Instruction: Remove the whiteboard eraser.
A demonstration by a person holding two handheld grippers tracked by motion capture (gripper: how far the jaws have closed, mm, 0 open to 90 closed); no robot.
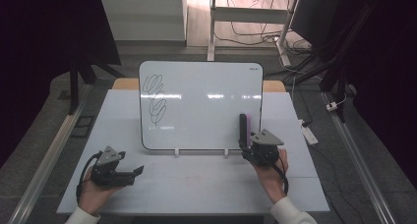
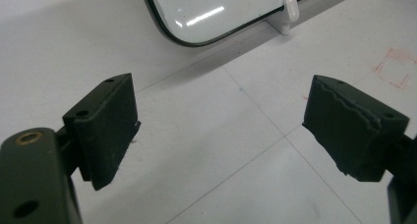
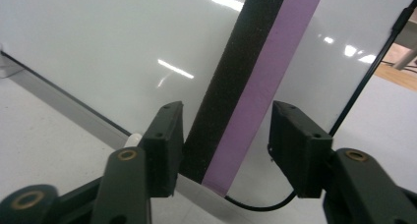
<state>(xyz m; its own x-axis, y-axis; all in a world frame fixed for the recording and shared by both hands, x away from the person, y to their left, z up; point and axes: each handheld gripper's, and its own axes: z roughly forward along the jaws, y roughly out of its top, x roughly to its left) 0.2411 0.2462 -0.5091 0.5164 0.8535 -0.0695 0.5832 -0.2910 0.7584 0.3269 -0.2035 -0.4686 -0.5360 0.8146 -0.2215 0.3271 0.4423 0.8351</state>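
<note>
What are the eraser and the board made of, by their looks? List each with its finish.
Eraser: probably foam, matte; a grainy black felt-like layer bonded to a smooth purple one.
Whiteboard: glossy white coated panel, likely melamine or painted steel; sharp light reflections, thin dark rim.

A: Anything legible anywhere?

B: Nothing I can read. The whiteboard carries black looping scribbles at its left, which form no letters. A tiny dark mark sits in the board's top right corner, too small to make out.

A: And the table?

B: A faint red sketched square in the left gripper view, no writing in it
</note>
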